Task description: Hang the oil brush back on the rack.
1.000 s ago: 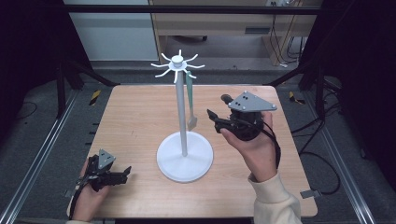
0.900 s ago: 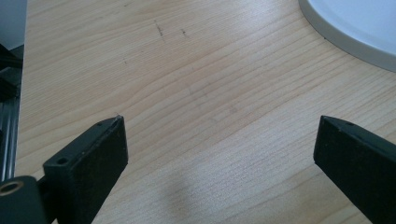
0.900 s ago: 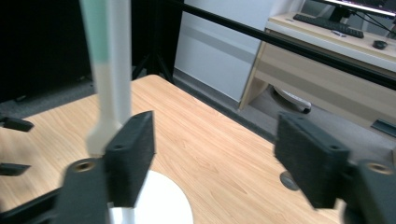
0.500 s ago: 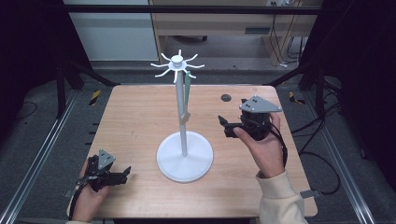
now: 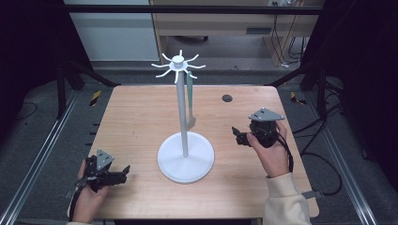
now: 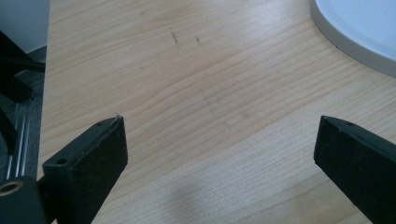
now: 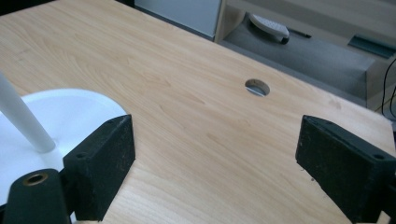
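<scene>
Even overhead light on the wooden table [image 5: 141, 117]; surroundings fall to near black at left and right edges of the high view. Soft shadow under the white stand base [image 5: 186, 157]. Jaws in both gripper views slightly blurred at close range; wood grain sharp. No glare.
</scene>
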